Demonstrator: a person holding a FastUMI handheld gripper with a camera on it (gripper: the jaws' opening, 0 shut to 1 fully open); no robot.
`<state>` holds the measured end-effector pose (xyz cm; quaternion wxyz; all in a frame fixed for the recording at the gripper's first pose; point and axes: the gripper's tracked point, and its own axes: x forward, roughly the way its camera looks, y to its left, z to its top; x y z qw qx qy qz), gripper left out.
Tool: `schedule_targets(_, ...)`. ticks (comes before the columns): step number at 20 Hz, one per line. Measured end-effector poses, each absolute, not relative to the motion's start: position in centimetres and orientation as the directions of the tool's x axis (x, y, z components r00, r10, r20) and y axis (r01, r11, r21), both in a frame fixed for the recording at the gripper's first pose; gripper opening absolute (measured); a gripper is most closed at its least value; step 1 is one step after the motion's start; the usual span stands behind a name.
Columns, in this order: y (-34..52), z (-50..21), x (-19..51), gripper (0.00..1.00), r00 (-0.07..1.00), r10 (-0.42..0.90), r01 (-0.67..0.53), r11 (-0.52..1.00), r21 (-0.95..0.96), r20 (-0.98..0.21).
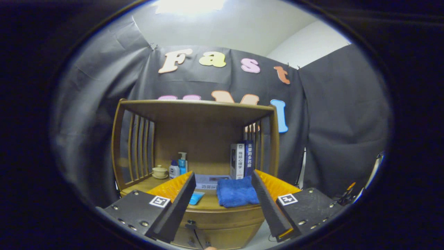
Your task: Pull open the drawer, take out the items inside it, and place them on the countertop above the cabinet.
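A wooden cabinet (225, 217) stands ahead, with its drawer front (222, 236) low between my fingers; whether the drawer is pulled out I cannot tell. My gripper (223, 180) is open and holds nothing, raised above the front of the countertop (208, 203). On the countertop a folded blue towel (237, 191) lies just ahead of the right finger. A small light-blue item (196, 198) rests beside the left finger (180, 198). A flat booklet (210, 181) lies behind them.
A wooden shelf frame (194, 106) with slatted sides roofs the countertop. At its back stand two upright books (242, 159), a blue pump bottle (182, 163), a small white bottle (174, 170) and a lidded cup (160, 171). Black cloth walls surround the cabinet.
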<state>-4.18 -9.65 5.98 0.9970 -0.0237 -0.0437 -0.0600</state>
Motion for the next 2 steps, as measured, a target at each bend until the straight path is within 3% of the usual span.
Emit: schedule_targets(2, -10.02, 6.51, -5.69, 0.97, 0.991, -0.098, 0.103, 0.993, -0.056, 0.090)
